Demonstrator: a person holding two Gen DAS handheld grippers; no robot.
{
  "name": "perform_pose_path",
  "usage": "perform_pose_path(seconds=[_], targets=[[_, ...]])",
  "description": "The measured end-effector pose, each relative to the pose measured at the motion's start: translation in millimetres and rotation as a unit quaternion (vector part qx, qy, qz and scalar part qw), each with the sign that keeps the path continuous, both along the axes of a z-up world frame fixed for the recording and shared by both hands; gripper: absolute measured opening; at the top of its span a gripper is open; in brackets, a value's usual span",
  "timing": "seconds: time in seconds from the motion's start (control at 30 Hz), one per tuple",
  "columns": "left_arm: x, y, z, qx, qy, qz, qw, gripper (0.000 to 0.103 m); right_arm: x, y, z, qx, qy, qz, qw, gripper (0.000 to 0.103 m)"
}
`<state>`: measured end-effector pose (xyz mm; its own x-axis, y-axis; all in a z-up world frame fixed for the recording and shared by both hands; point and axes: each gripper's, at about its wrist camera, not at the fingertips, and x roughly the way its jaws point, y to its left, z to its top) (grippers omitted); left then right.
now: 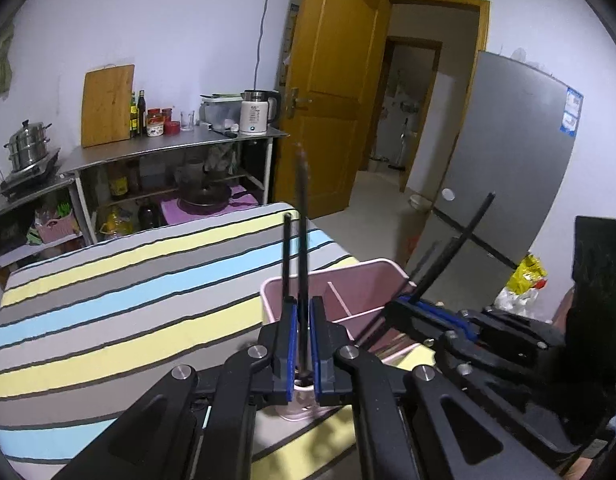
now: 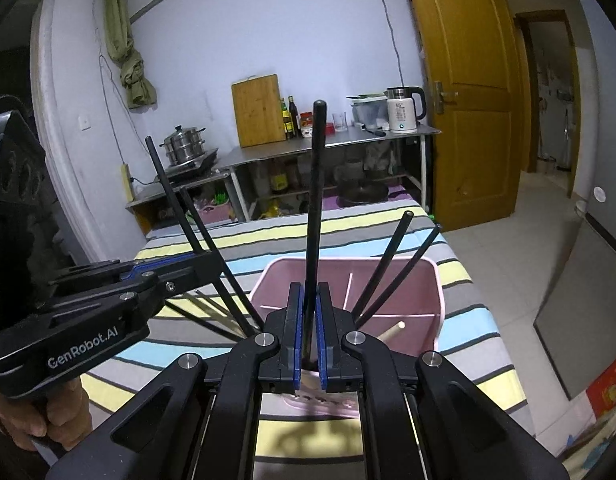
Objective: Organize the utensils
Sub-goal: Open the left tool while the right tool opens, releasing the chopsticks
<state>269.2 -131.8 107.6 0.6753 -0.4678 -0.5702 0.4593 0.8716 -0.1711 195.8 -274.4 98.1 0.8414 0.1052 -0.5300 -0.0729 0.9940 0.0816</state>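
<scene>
Left gripper [image 1: 302, 344] pinching black chopsticks [image 1: 303, 248] upright above pink divided bin [image 1: 371, 276] on striped cloth [image 1: 128, 280]. Right gripper [image 2: 308, 332] likewise clamps chopstick [image 2: 313, 208], poised for sorting into compartments.

- In your left view, the upright chopstick's [image 1: 304, 240] tip blurs out above the pink bin [image 1: 371, 276].
- Your right gripper [image 2: 308, 336] hides that bin's near wall.
- Inside the bin, chopstick [image 2: 381, 268] bottoms stay hidden.
</scene>
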Motion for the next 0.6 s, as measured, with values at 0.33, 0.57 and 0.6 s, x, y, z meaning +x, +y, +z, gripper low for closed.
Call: perform_pose_path(seconds=[0.33,0.57,0.6], targets=[[0,2,-16,-0.001,0.016,-0.007,0.9999,0.006,-6,7,-6,-0.011,0.000,0.002,1.000,0.006],[12,-3,-30,0.019,0.037,0.002,0.9991,0.008,7,5,-8,-0.014,0.015,0.005,1.000,0.006],[10,-2,-28,0.019,0.035,0.003,0.9992,0.008,8,5,-7,-0.014,0.020,0.006,1.000,0.006]])
